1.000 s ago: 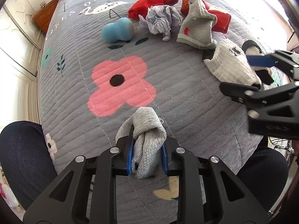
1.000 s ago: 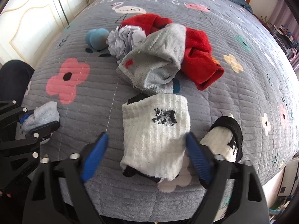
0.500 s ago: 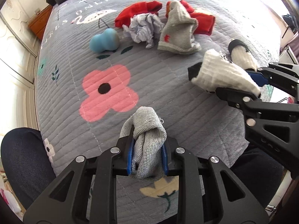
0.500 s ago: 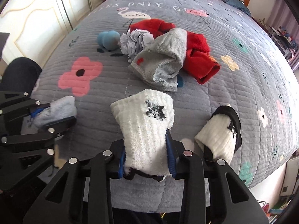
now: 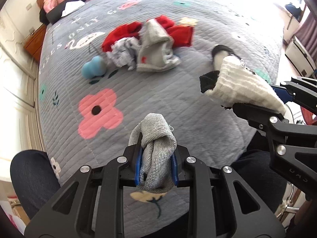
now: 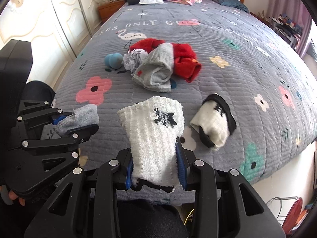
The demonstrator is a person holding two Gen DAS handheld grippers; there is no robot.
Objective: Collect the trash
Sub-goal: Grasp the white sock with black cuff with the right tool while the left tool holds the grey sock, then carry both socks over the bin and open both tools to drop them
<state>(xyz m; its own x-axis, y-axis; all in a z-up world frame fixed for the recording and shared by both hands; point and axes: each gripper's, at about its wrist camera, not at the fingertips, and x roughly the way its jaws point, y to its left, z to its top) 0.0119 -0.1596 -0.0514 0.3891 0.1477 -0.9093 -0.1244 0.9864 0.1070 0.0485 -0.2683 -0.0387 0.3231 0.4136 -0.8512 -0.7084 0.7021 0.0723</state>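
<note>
Two socks are held above the quilt (image 6: 227,83): a white sock (image 6: 156,138) with a frayed hole, clamped in the right gripper (image 6: 156,170), and a grey sock (image 5: 156,150) (bunched) pinched in the left gripper (image 5: 156,168). Farther off lie crumpled paper (image 6: 132,60), red cloth (image 6: 184,59) and, perhaps, a blue toy (image 6: 113,59).

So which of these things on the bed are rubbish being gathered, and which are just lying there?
Likely trash:
- white sock with a hole, in the right gripper
- grey sock, in the left gripper
- crumpled paper

Lying about:
- red garment
- grey cloth
- black-and-white sock
- blue toy
</note>
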